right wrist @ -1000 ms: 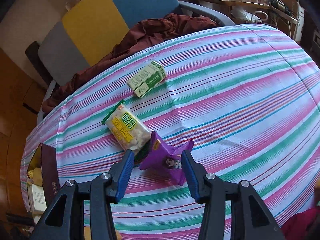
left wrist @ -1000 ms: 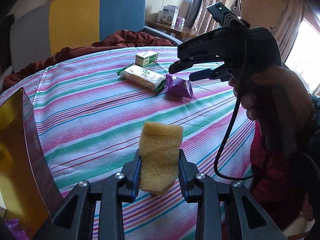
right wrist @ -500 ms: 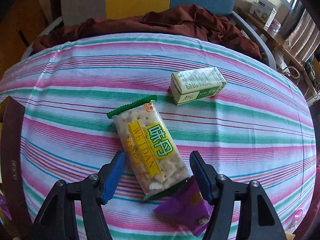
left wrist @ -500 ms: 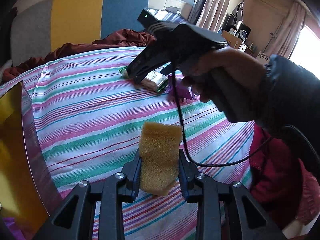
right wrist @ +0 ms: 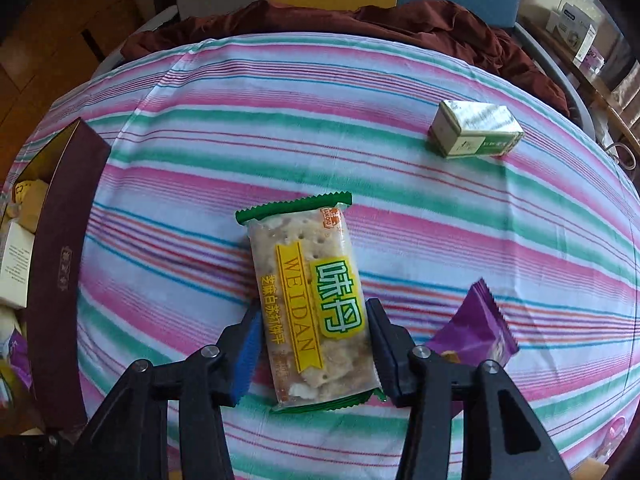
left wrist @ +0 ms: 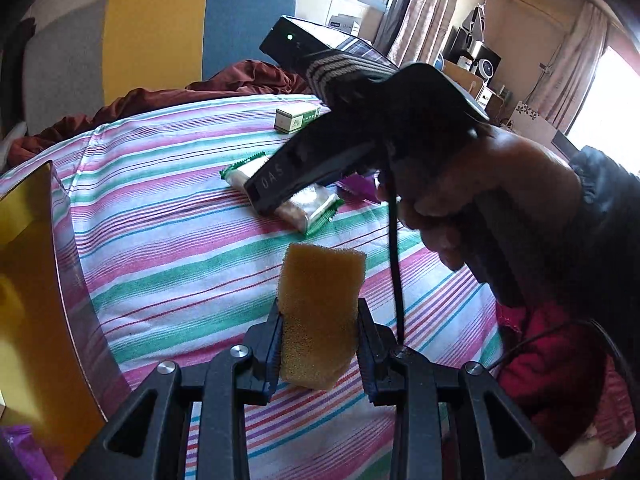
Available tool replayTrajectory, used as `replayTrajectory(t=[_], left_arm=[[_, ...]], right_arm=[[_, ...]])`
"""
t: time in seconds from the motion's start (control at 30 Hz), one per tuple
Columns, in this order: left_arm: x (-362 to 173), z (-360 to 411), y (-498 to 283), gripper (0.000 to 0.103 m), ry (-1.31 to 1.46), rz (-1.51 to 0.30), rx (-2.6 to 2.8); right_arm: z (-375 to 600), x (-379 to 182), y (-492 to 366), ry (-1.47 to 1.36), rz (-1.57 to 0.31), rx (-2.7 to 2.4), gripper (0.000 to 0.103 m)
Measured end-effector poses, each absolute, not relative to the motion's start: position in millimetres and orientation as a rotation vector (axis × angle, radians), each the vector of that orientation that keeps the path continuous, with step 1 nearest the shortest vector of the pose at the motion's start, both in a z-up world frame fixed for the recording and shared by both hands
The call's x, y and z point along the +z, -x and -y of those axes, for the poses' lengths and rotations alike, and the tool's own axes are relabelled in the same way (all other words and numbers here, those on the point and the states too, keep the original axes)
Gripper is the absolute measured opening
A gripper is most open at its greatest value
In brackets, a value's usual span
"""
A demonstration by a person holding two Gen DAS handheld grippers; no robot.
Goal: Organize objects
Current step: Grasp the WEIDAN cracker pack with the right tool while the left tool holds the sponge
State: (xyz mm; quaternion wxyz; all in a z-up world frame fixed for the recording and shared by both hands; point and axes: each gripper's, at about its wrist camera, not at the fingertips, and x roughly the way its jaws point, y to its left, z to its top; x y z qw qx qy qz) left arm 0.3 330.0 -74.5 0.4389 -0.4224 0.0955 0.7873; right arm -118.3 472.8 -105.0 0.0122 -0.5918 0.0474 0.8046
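Left gripper (left wrist: 320, 344): jaws clamped on yellow sponge (left wrist: 320, 312).
Right gripper (right wrist: 314, 344): jaws closing around WEIDAN cracker packet (right wrist: 310, 300).
Cracker packet: mid-table on striped tablecloth (right wrist: 360, 128).

- Right claw (right wrist: 314, 350) closing around the cracker packet (right wrist: 310, 300) on the striped table (right wrist: 400, 184).
- Purple wrapper (right wrist: 474, 330) just right.
- Small green box (right wrist: 476, 134) far right.
- Maroon box (right wrist: 60, 248) left.

Yellow sponge (left wrist: 320, 312), green-edged cracker packet (right wrist: 310, 300), purple sachet (right wrist: 476, 328) on a pink-green-blue striped cloth (right wrist: 280, 120).
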Motion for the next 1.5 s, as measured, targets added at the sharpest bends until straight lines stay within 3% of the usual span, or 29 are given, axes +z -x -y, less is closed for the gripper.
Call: replayTrajectory(t=[0.3, 1.03, 1.27, 1.5], left_arm=[[-62, -318, -16, 0.032, 1.011, -0.268, 1.984], [-14, -273, -27, 0.032, 0.917, -0.235, 2.129], [-6, -248, -21, 0.032, 0.914, -0.174, 2.180], [4, -179, 14, 0.032, 0.955, 0.003, 2.314]], right_arm=[[-470, -108, 78, 1.784, -0.198, 2.535, 0.050], [-456, -109, 76, 1.709, -0.059, 2.579, 0.050], [-456, -108, 75, 1.700, -0.037, 2.582, 0.050], [-452, -110, 78, 1.695, -0.013, 2.580, 0.050]])
